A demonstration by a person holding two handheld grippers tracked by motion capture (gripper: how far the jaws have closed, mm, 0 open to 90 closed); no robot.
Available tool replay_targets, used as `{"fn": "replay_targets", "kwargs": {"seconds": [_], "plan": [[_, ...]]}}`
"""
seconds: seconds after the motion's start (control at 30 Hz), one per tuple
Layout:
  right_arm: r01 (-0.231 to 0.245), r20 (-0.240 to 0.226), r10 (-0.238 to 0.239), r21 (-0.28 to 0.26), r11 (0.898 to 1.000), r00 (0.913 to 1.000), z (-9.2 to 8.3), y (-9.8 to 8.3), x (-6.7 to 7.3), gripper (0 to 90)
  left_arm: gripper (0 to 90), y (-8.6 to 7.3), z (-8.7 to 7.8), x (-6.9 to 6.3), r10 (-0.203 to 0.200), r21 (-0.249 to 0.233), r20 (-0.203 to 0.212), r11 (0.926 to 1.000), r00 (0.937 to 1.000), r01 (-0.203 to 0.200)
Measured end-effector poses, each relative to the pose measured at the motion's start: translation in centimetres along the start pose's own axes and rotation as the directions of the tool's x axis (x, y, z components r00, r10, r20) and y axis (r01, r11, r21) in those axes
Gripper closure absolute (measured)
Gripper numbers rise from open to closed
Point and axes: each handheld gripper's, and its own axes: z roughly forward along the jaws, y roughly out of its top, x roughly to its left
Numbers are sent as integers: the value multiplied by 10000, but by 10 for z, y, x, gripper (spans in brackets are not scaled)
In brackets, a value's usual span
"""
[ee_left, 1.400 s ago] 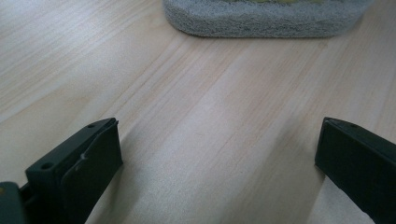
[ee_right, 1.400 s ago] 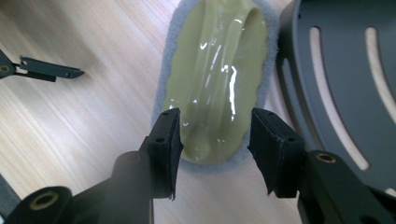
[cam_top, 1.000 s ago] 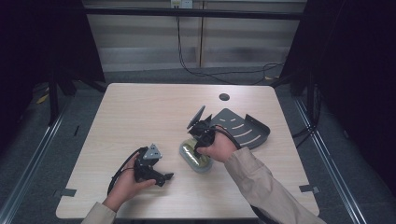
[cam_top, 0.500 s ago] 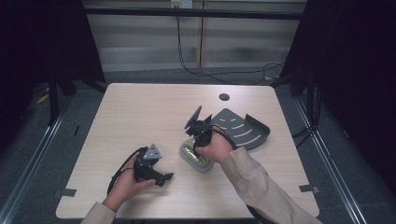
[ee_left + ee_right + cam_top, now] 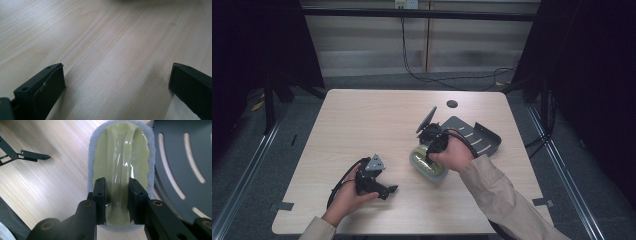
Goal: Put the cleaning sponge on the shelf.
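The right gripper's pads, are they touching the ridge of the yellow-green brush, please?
Touching. The right gripper view shows the right gripper with both pads pressed against the raised ridge of the brush.

The scrubber (image 5: 428,165) lies on the table (image 5: 362,120), just left of the rack (image 5: 472,137); the left gripper (image 5: 384,190) rests well left of it

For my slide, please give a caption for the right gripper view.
Right gripper shut on the raised handle of a pale green eraser beside a dark slotted tray.
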Motion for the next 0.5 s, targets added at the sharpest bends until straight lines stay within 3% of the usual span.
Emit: {"fn": "replay_targets", "kwargs": {"seconds": [0.13,0.5], "plan": [[57,92,-56,-110,9999,9999,-10,-3,-3,711,0,0,0,0,1,-1,2,10000,10000,-1],[43,-401,-56,-345,9994,9992,-21,-8,-7,712,0,0,0,0,-7,-11,-48,10000,10000,7]]}}
